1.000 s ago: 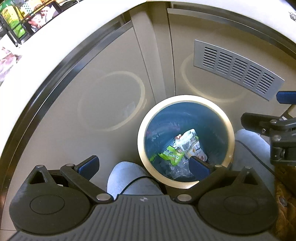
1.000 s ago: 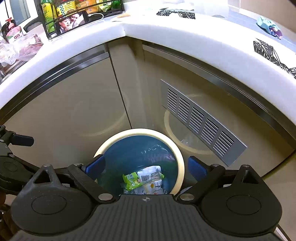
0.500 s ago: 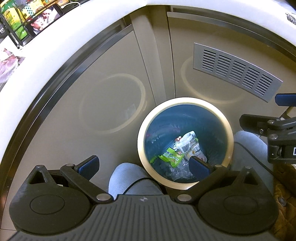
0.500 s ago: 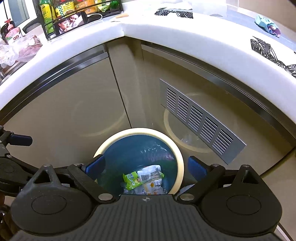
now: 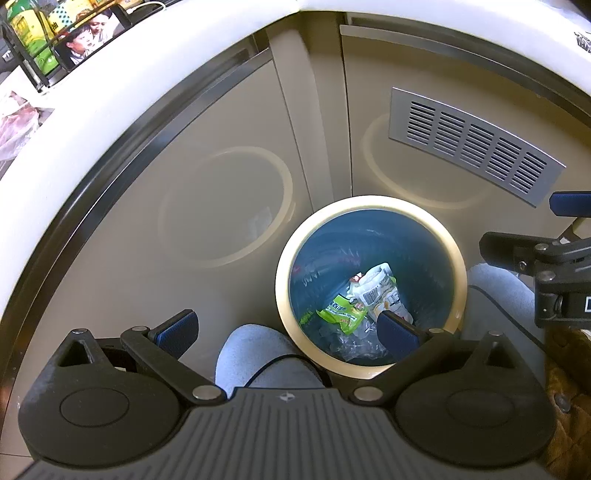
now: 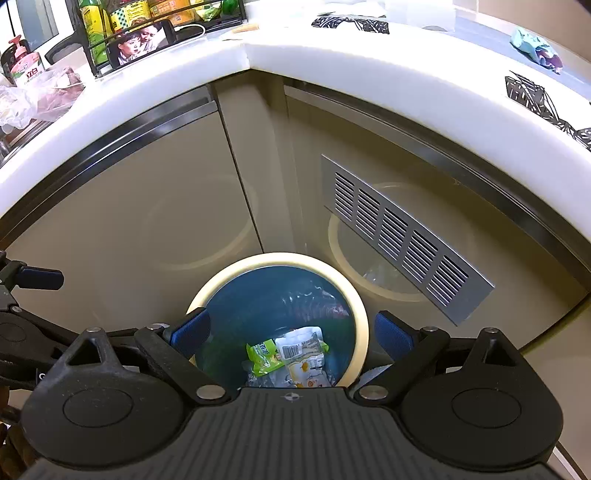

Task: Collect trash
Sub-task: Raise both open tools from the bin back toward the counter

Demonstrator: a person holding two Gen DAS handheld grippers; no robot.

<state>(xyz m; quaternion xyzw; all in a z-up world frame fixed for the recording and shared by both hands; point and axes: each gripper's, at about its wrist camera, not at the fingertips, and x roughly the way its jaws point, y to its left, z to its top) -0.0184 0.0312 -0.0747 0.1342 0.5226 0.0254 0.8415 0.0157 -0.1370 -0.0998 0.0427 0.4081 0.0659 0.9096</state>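
Note:
A round trash bin (image 5: 458,258) (image 6: 364,325) with a cream rim and blue liner stands on the floor in the cabinet corner. Inside lie a green wrapper (image 5: 341,312) (image 6: 264,356), a white barcoded packet (image 5: 380,291) (image 6: 303,350) and clear plastic. My left gripper (image 5: 286,328) is open and empty above the bin's left side. My right gripper (image 6: 291,330) is open and empty above the bin; it also shows at the right edge of the left wrist view (image 5: 546,258). A teal wrapper (image 6: 533,50) lies on the counter at far right.
A white L-shaped counter (image 6: 369,66) wraps above beige cabinet doors with a metal vent (image 6: 399,236). On the left counter stand a wire rack of bottles (image 6: 147,14), a phone (image 6: 142,42), a plastic bag (image 6: 33,96). The person's knee in grey cloth (image 5: 258,350) is by the bin.
Both grippers have risen and pulled back a little, so more of the countertop shows. Both stay open and empty. The trash in the bin has not moved.

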